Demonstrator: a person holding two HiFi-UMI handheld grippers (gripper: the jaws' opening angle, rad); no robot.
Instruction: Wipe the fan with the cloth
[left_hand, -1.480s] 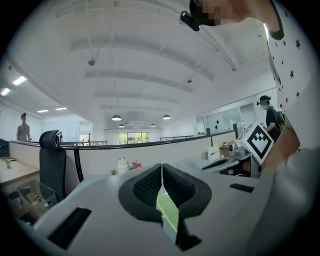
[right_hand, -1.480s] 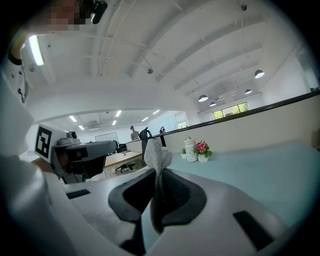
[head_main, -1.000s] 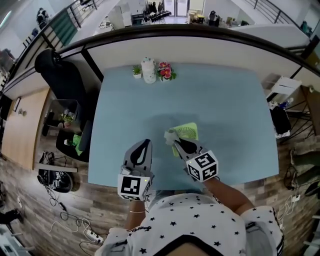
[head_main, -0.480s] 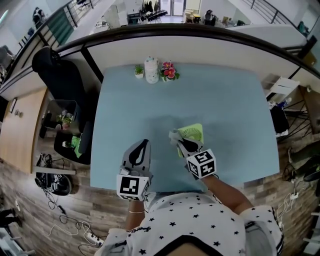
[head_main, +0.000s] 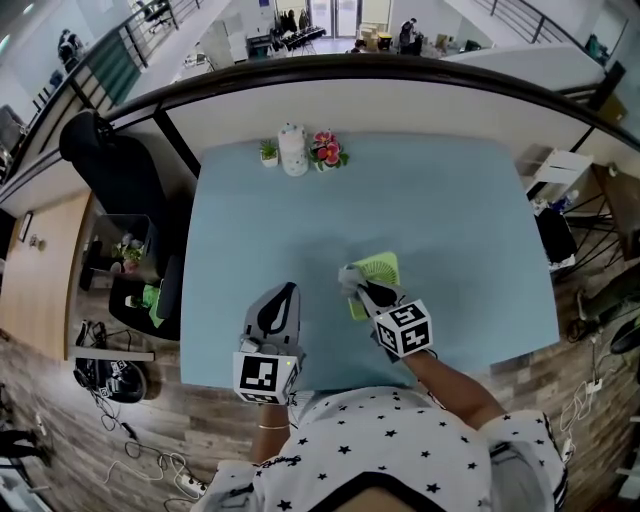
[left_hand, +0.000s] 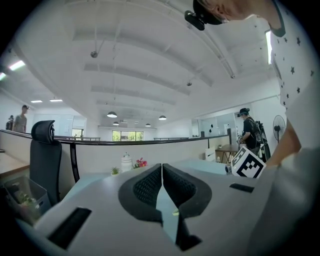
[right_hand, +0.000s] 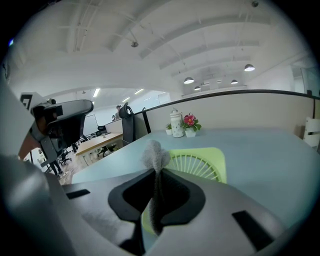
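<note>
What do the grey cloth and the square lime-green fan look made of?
Grey cloth: soft, fuzzy fabric, likely microfibre or fleece; its tuft looks napped and matte.
Square lime-green fan: probably moulded plastic, smooth, with thin radial grille ribs.

A white short-sleeved shirt (head_main: 390, 440) scattered with small black stars covers the person. The left hand-held gripper (head_main: 287, 290) and the right hand-held gripper (head_main: 358, 286) share smooth grey shells, black textured pads (left_hand: 145, 186) and, at the near end, white marker cubes (head_main: 405, 330) printed with black squares.
</note>
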